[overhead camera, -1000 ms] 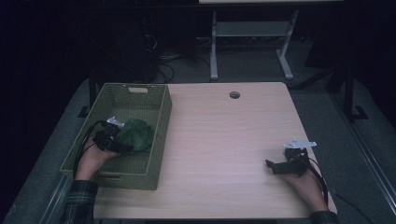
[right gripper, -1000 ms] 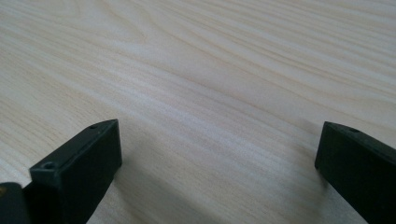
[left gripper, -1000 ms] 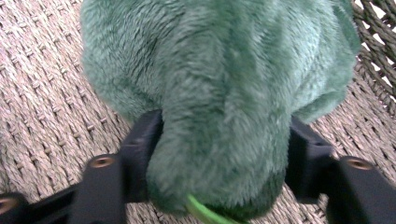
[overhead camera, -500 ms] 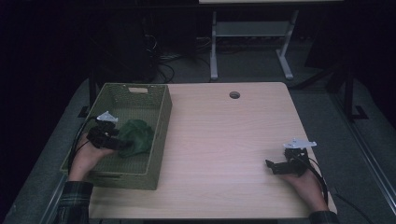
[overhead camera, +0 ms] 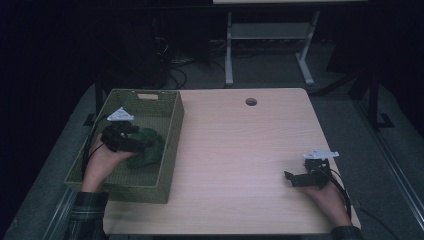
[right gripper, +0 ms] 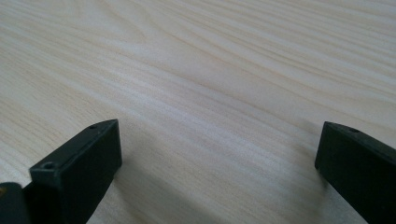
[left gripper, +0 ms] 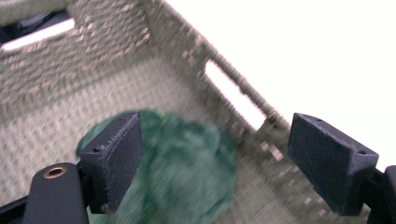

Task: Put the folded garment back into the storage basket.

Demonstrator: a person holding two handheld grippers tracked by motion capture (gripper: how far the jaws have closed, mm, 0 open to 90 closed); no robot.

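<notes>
**Left gripper standing open above the green cloth in the basket**

We are holding the left gripper (overhead camera: 131,142) over the olive-green woven rectangular basket (overhead camera: 172,131) at the left of the high view. Its jaws have just been opening and are now standing wide apart. The crumpled dark green cloth (left gripper: 187,168) is lying below them on the basket floor — nothing is pressing on it, and one black jaw pad (left gripper: 119,154) is sitting clear of the fabric in the lower left of the left gripper view. The cloth is showing blurred there, near the basket's side wall with its slot handle, which runs through the centre of that frame.

In the high view the cloth is resting in the middle of the basket, toward its right wall, just beside the gripper's tips.

We are resting the right gripper (overhead camera: 300,177) on the pale wooden rectangular table (overhead camera: 240,150) at the lower right of the high view — well apart from the basket. Its jaws are spread wide too, with bare wood grain between them in the right gripper view, and they are holding nothing.
</notes>
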